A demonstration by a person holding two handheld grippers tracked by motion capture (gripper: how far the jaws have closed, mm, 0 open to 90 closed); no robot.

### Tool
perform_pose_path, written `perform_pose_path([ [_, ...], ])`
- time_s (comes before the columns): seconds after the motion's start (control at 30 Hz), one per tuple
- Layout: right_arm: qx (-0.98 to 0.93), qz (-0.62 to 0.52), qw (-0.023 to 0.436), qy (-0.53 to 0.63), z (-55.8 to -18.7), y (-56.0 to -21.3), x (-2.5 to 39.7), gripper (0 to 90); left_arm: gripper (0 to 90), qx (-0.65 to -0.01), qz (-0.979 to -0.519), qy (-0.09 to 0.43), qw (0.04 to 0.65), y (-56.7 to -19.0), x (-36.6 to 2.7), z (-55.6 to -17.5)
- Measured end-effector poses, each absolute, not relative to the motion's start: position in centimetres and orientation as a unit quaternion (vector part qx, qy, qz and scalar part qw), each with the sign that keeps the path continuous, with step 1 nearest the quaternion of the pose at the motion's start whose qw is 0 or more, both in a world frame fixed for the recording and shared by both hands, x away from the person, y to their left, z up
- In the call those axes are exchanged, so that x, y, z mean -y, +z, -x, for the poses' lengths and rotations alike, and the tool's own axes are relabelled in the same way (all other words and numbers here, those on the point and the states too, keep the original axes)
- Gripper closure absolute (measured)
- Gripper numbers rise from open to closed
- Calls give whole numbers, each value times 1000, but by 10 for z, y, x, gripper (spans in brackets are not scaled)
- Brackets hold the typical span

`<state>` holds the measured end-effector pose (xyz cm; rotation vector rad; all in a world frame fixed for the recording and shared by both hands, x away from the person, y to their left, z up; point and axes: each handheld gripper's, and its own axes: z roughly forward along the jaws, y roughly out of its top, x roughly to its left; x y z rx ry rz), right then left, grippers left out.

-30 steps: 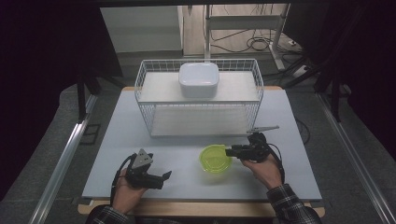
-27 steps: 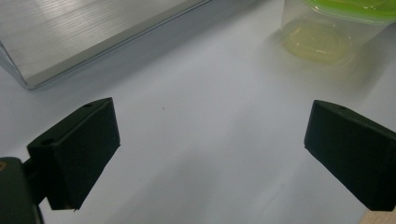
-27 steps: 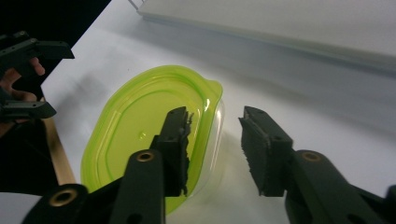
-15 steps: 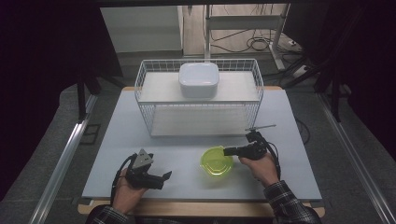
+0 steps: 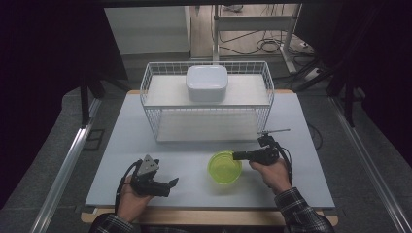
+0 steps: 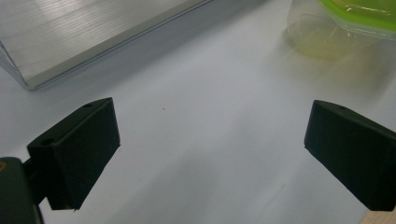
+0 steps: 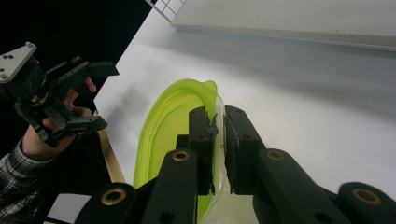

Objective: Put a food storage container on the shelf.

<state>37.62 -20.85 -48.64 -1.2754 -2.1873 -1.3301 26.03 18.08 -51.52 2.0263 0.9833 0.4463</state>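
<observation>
**My right tool pinches the green bowl's rim**

On the left, near me, my left gripper sits low over the table. Its jaws stand wide apart with nothing between them. In the left gripper view I see bare white table between the two black jaws, so there is lots of room there. The near edge of the table is just behind my left hand. The left edge of the table is a good way off.

In the middle of the table, near me, is the green bowl. It is clear and yellow-green. It sits between my two grippers. The left gripper is apart from it, with open table in between.

On the right, my right gripper is clamped on the bowl's rim. In the right gripper view the two jaws are squeezed close, with the thin green edge between them. One jaw is inside the bowl and one is outside. My right hand is just right of the bowl.

Farther away stands a white wire rack. A white dish sits on its top shelf. There is open table between the bowl and the rack's near edge. There is also bare table right of my right hand, out to the table's right edge.
</observation>
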Motion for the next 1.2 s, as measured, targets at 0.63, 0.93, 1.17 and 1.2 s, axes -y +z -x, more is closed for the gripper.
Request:
perform_pose_path([
  [0.63, 773, 444, 111, -439, -383, -489, 204, 768, 30, -391, -805, 177, 409, -515, -181, -260],
  [0.93, 752, 464, 139, -447, -392, -499, 209, 661, 30, -390, -806, 177, 409, -516, -181, -260],
  [1.17, 736, 467, 189, -452, -396, -505, 210, 808, 30, -390, -806, 177, 409, -516, -181, -261],
  [1.2, 736, 467, 191, -450, -396, -505, 209, 811, 29, -390, -806, 177, 409, -516, -181, -261],
])
